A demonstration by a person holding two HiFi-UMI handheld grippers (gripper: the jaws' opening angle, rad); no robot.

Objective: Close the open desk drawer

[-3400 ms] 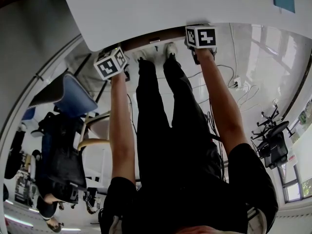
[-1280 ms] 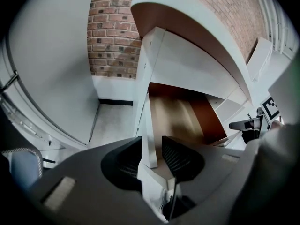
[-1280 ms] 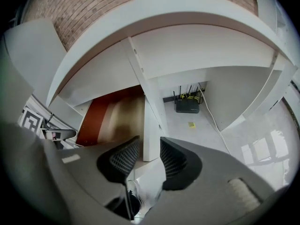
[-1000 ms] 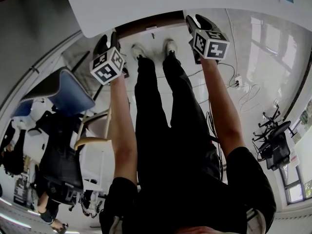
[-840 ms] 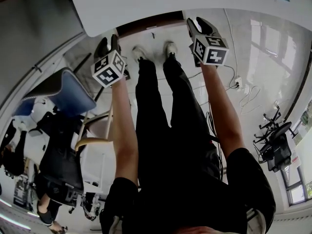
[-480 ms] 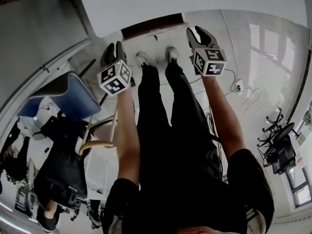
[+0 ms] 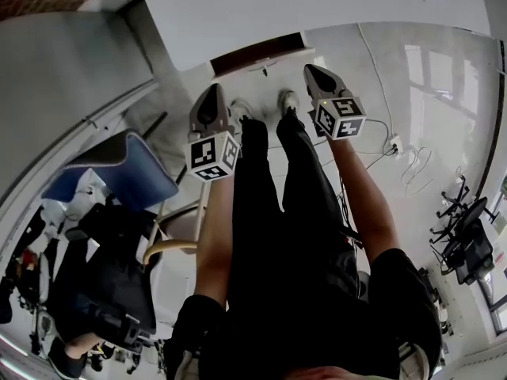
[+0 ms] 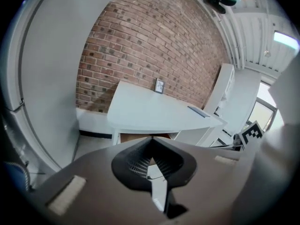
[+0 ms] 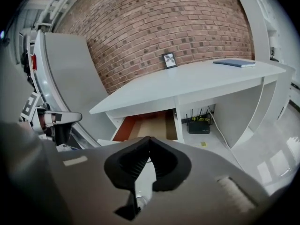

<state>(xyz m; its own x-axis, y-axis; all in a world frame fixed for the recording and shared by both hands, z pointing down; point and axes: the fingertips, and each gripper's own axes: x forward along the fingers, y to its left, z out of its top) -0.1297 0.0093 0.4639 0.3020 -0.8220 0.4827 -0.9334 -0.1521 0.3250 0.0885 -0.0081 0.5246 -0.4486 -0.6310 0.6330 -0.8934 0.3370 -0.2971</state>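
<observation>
The broad white desk point(image 9: 197, 86) against the brick wall lies ahead of and below both grippers, and under its top the shallow drawer with a brown wooden inside point(image 9: 150, 125) stands pulled out, straight ahead of each gripper's closed tips and well apart from them; the task is not yet done, and the step in hand looks like the approach to the drawer front. To do it well, I judge that both grippers should come down and forward together until their tips meet the front panel, one to each side of its middle, so the push runs square along the slides and the drawer does not skew or jam; closed jaws suit this, giving a blunt, firm nose; the push should be steady rather than sharp, eased off as the front comes flush with the desk edge, to avoid a slam or rebound. The left gripper point(image 8: 151, 139) has just been closing and its jaws now meet with nothing between them; the right gripper point(image 9: 149, 138) has done likewise, tips together and empty. In the head view both bare forearms reach forward from the shoulders, roughly parallel, either side of the person's legs; each gripper tilts forward and down toward the desk; the left one sits nearer the body than the right; each carries its marker cube on the upper side.
</observation>
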